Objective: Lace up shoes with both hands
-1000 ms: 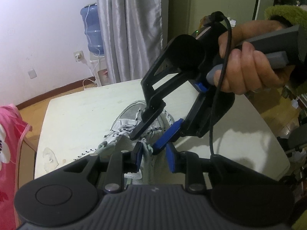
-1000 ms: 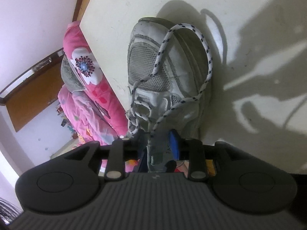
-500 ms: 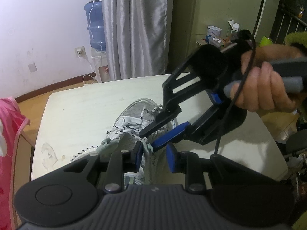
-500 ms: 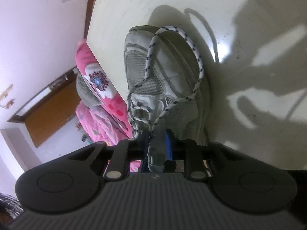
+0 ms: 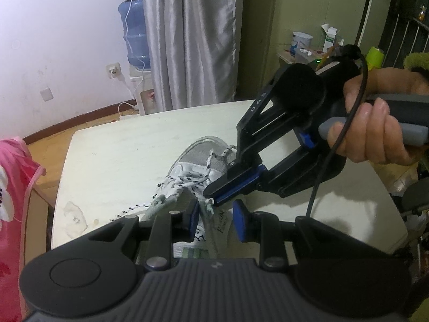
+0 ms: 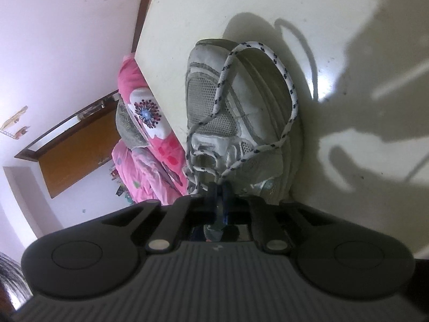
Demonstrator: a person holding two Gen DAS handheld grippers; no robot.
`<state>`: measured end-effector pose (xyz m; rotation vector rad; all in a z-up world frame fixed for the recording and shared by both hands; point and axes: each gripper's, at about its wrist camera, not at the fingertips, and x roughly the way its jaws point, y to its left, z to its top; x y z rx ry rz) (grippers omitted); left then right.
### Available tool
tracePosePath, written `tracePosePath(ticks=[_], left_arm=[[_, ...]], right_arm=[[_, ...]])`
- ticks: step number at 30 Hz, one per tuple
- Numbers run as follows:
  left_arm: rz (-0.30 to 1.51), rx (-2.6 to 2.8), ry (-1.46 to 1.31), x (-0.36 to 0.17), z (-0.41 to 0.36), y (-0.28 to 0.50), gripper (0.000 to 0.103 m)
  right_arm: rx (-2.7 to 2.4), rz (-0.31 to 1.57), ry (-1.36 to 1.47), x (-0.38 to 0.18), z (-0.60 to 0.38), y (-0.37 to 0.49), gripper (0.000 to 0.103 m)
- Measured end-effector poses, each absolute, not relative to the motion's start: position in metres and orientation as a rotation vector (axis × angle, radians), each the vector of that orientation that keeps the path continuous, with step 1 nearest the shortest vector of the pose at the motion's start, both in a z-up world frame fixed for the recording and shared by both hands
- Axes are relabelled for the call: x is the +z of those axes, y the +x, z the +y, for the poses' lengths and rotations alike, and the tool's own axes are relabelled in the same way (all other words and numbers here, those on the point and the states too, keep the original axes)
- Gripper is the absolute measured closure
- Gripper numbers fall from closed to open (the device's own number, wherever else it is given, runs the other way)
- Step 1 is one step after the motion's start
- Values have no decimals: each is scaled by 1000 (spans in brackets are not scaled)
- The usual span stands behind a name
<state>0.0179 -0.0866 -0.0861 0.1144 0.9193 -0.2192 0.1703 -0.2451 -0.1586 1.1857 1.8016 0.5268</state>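
A worn grey-and-white sneaker (image 5: pixel 195 158) lies on the pale table, toe pointing away from me. Its white lace with dark flecks (image 6: pixel 293 99) arcs in a big loop over the toe (image 6: pixel 249 123). My right gripper (image 5: pixel 211 198), held by a hand (image 5: pixel 375 131), reaches in from the right. Its jaws are shut on the lace just above the eyelets (image 6: pixel 219 196). My left gripper (image 5: pixel 217 221) sits at the shoe's opening, and its blue pads grip the tongue (image 5: pixel 222 225), which fills the gap between them.
The table (image 5: pixel 120 155) has a dried stain (image 5: pixel 75 214) near its left edge. Pink flowered bedding (image 6: pixel 150 145) lies beyond that edge. A water dispenser (image 5: pixel 134 40) and grey curtain (image 5: pixel 187 40) stand behind. The right gripper's black cable (image 5: pixel 316 182) hangs over the table.
The right gripper's jaws have come together on the lace, and it has tipped down closer over the eyelets. The left gripper keeps the same hold.
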Motion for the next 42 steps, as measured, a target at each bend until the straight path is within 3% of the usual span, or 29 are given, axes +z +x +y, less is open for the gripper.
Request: tracePosePath(ticks=[10,31,42], left_arm=[[922,-238,119,-85,-93,18,74],[907,-245,163,-84,-97,6,73],[920,-240,200,-73,-91,6,73]], right_arm=[[489,1847,1272,-168,-241,173,98],[588,1909,1031,-152,-224,186,97],[477,1858,1316,-180,-240,165,100]])
